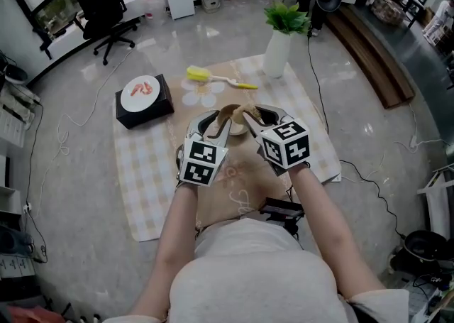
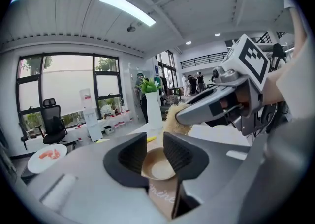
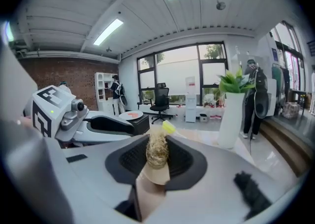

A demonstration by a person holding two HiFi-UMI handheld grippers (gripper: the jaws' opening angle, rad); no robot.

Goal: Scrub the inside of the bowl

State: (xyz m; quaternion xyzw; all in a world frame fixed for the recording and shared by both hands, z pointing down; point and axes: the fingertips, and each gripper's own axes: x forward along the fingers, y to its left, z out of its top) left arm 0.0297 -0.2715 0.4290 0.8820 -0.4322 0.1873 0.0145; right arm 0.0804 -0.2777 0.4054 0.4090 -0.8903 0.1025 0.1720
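Gripping bowl between left fingers; scrubber between right fingers.

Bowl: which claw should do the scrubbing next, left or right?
Right. The right claw clamps the fibre scrubber, poised near the bowl. The left claw has no scrubber; the bowl shows between its close-set jaws, grip unclear, so it probably suits steadying.

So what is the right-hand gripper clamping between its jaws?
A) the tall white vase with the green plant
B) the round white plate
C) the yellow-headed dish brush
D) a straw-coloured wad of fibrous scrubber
D: in the right gripper view the right gripper has its jaws pressed on the straw-coloured fibrous scrubber wad, while the yellow-headed dish brush lies apart on the checked cloth.
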